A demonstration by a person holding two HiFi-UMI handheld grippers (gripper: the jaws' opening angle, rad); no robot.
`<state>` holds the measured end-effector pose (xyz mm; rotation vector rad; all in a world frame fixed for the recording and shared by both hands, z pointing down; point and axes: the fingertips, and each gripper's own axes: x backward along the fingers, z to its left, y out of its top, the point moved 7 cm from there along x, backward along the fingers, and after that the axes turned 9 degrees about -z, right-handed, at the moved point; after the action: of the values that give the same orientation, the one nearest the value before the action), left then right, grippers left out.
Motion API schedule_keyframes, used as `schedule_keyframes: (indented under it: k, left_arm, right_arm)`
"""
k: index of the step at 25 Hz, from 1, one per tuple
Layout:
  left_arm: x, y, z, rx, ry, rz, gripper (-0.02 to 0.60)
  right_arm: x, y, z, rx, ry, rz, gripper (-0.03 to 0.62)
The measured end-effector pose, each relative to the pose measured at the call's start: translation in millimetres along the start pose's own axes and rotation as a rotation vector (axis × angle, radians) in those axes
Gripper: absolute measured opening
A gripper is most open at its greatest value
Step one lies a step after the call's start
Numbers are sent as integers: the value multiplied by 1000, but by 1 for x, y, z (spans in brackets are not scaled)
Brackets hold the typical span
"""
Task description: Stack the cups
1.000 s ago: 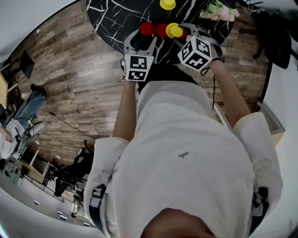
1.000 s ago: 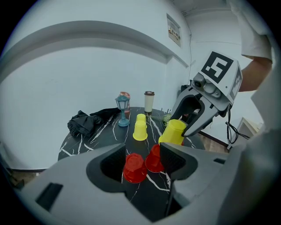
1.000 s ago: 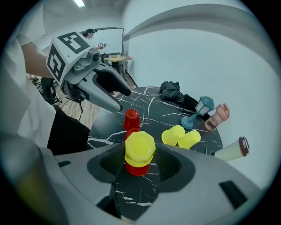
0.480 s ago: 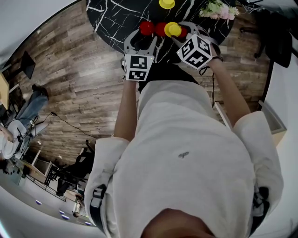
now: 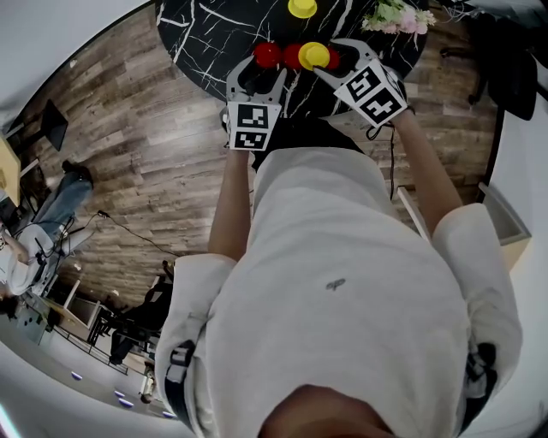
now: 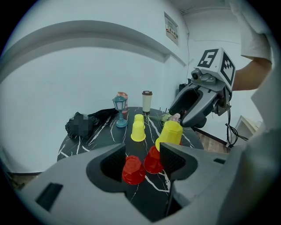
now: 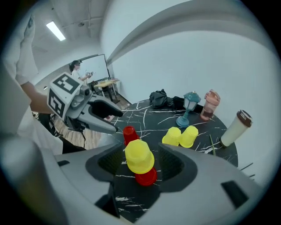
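Observation:
A yellow cup (image 7: 139,156) stands upside down, a little tilted, on a red cup (image 7: 146,176) on the black marble table (image 5: 205,26). My right gripper (image 7: 139,160) is open around the yellow cup; its jaws have just been opening, and the pads stand clear of it. In the head view the same yellow cup (image 5: 314,55) lies inside my right gripper (image 5: 327,58). My left gripper (image 6: 140,165) is open with nothing in it. A red cup (image 6: 133,169) sits just beyond its tips, and another red cup (image 6: 151,161) stands beside that one. Two more yellow cups (image 6: 138,131) stand farther back.
At the table's far side are a blue lamp (image 6: 120,110), a pink bottle (image 7: 210,105), a lidded paper cup (image 7: 234,127), a black bag (image 7: 160,97) and pale flowers (image 5: 396,17). Wood floor surrounds the round table; a person (image 5: 38,222) sits far left.
My right gripper has rolled, so its marker cube shows a different face, and its jaws stand wider. The yellow cup stays on the red cup. The left gripper has not moved.

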<state>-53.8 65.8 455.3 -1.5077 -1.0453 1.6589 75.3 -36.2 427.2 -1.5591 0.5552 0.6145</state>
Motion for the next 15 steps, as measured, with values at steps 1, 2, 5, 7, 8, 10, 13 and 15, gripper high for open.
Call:
schedule_keyframes:
  k: [1, 2, 5, 7, 8, 10, 13, 15]
  left_arm:
    - [0, 1, 0, 1, -3, 0, 244]
    - [0, 3, 0, 5, -7, -2, 244]
    - [1, 11, 1, 22, -12, -11, 244]
    - [0, 14, 3, 23, -14, -11, 244]
    - [0, 16, 4, 22, -16, -9, 244]
    - [1, 18, 4, 28, -17, -6, 244]
    - [4, 21, 6, 44, -14, -1, 244]
    - [4, 21, 7, 53, -11, 5, 244]
  right_arm:
    - [3, 3, -3, -25, -2, -21, 255]
    - [7, 7, -6, -47, -4, -41, 255]
    - [13, 16, -21, -97, -18, -91, 248]
    - [13, 18, -33, -123, -41, -111, 244]
    - [12, 18, -40, -133, -54, -115, 242]
    - [11, 18, -54, -148, -81, -119, 237]
    - [5, 17, -74, -174, -119, -117, 230]
    - [-1, 16, -86, -183, -134, -113, 228]
